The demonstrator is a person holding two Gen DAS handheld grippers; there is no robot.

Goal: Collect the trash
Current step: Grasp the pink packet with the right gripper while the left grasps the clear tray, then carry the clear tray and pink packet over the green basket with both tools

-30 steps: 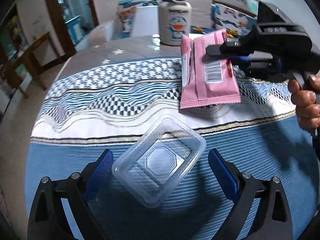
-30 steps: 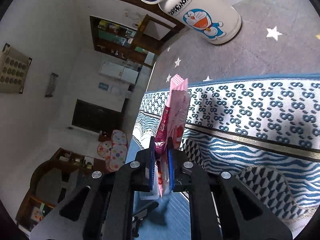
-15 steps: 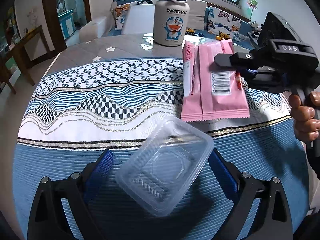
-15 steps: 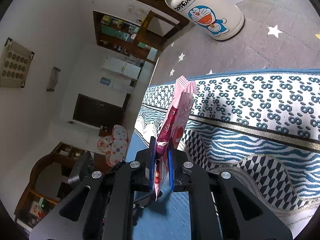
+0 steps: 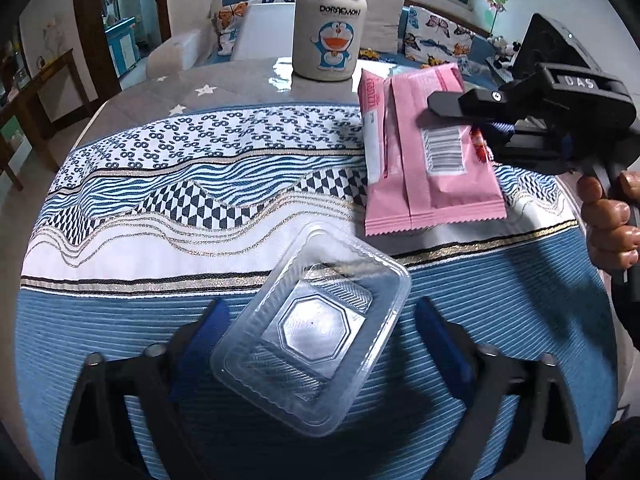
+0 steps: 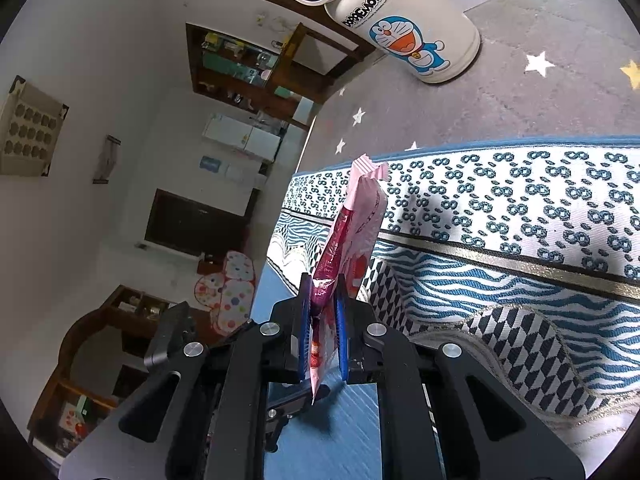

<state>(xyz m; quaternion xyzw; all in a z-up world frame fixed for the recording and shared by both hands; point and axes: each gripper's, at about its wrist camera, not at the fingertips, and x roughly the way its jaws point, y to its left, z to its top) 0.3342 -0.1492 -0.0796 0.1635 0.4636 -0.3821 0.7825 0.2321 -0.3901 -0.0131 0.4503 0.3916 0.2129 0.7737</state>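
Observation:
A clear plastic tray [image 5: 312, 332] lies on the patterned tablecloth between the spread fingers of my left gripper [image 5: 320, 324], which is open; the tray's left end is near the left pad, and I cannot tell if it touches. My right gripper [image 6: 322, 294] is shut on a pink snack wrapper [image 6: 356, 224] and holds it edge-up above the cloth. In the left wrist view the same wrapper [image 5: 420, 152] hangs just behind and right of the tray, pinched by the right gripper [image 5: 452, 108].
A white Doraemon bottle [image 5: 330, 24] stands on the grey star-patterned surface at the table's far side; it also shows in the right wrist view [image 6: 404, 28]. A sofa with cushions [image 5: 432, 36] lies beyond. The person's hand [image 5: 608, 224] holds the right gripper's handle.
The view from my left gripper has shifted and turned slightly over the tray. The right gripper still holds the pink wrapper and has drifted a little right and lower, nearer the tray.

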